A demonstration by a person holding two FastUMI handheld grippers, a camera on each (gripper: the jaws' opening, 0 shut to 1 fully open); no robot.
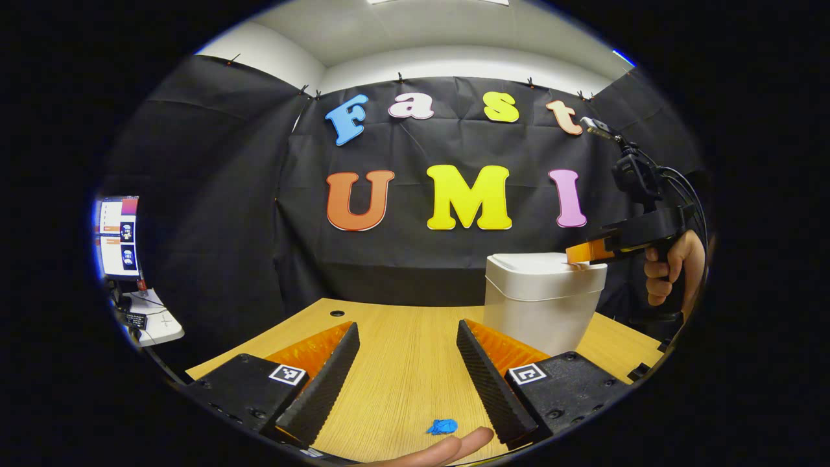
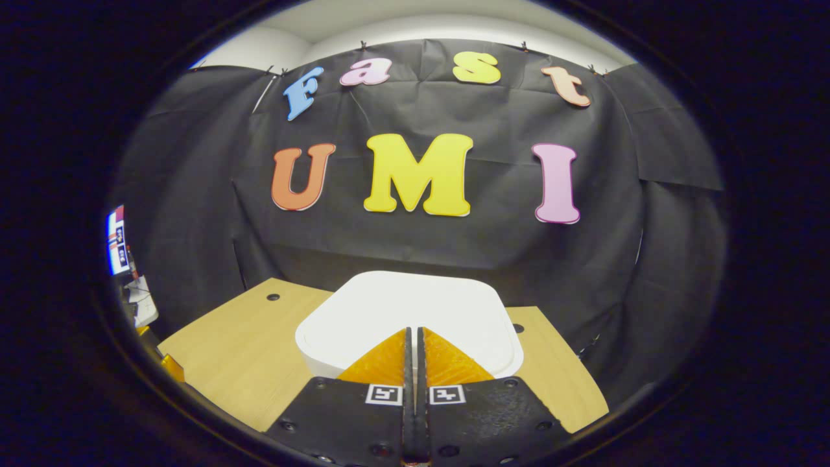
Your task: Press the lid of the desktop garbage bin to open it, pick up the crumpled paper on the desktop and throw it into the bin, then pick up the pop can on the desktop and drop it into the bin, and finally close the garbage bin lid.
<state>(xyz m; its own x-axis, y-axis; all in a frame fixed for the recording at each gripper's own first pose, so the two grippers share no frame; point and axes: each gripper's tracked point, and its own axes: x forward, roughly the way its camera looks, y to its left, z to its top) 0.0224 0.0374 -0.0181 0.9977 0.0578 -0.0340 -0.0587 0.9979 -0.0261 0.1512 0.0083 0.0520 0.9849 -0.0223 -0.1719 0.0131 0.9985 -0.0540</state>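
Note:
The white desktop bin (image 1: pixel 541 305) stands on the wooden table (image 1: pixel 402 363), to the right, with its lid (image 2: pixel 408 308) down. My right gripper (image 2: pixel 412 331) is shut with nothing between its fingers, and its tips rest on the lid's near edge. From the left gripper view, the right gripper (image 1: pixel 576 254) touches the lid's right side, held by a hand (image 1: pixel 671 266). My left gripper (image 1: pixel 407 327) stands open low over the table, left of the bin, holding nothing. A small blue crumpled scrap (image 1: pixel 442 426), apparently paper, lies on the table between and behind its fingers.
A person's fingertip (image 1: pixel 454 446) lies on the table beside the blue scrap. A monitor (image 1: pixel 118 237) and a small white side table (image 1: pixel 155 321) stand off the table's left edge. A cable hole (image 1: pixel 337 313) sits near the table's back edge.

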